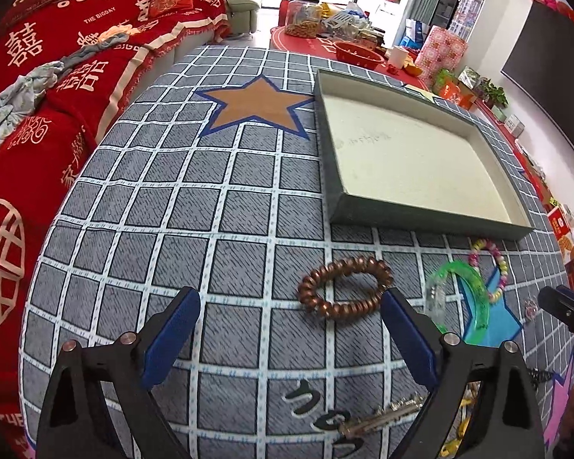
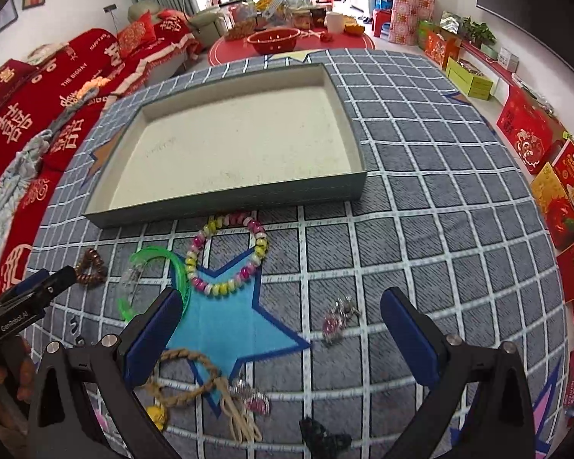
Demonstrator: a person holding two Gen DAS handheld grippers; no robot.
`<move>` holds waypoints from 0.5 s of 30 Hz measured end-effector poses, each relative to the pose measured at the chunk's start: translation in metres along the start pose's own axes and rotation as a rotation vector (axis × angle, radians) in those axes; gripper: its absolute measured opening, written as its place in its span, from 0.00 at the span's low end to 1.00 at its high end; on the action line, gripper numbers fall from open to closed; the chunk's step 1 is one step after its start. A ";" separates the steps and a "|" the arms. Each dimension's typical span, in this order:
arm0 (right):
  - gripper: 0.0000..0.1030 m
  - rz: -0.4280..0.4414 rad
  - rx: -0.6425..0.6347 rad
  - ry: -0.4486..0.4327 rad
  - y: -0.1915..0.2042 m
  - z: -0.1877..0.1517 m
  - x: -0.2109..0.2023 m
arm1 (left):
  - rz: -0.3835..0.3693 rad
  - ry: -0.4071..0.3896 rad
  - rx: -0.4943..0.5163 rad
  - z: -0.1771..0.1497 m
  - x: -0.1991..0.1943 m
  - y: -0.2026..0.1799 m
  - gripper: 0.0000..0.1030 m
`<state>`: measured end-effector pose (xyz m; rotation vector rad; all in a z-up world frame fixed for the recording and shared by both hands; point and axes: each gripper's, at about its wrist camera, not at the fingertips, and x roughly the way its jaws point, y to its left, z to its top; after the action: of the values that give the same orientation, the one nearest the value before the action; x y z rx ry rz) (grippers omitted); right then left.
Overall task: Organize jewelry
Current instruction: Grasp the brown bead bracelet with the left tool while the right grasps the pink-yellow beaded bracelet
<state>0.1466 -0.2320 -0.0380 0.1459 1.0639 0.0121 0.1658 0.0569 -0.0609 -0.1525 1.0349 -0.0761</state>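
The copper bead bracelet was seen just beyond the left gripper, right of its centreline, long axis lying left-right. Both the left and the right gripper were held wide open and empty. The tray lay farther off.

We note the grey checked cloth looks soft, matt and finely ribbed. The shallow grey-green cardboard tray has a matt, off-white papery floor. The brown coiled bracelet gleams like copper. The translucent green plastic bangle is glossy and smooth. The pink, yellow and white beaded bracelet shines. The gripper fingers carry matt blue pads.
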 end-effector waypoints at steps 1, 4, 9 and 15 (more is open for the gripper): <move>1.00 -0.001 0.005 0.008 0.000 0.004 0.006 | -0.005 0.005 -0.005 0.002 0.003 0.001 1.00; 0.95 -0.014 0.009 0.027 0.000 0.014 0.021 | -0.008 0.022 -0.012 0.006 0.011 0.004 0.97; 0.76 -0.027 -0.006 0.087 0.005 0.020 0.048 | 0.020 0.030 0.053 0.009 0.019 -0.006 0.89; 0.64 -0.100 -0.139 0.064 0.027 0.013 0.049 | 0.068 0.013 0.124 0.005 0.022 -0.020 0.84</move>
<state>0.1833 -0.2029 -0.0711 -0.0337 1.1296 0.0001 0.1816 0.0344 -0.0738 -0.0043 1.0441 -0.0793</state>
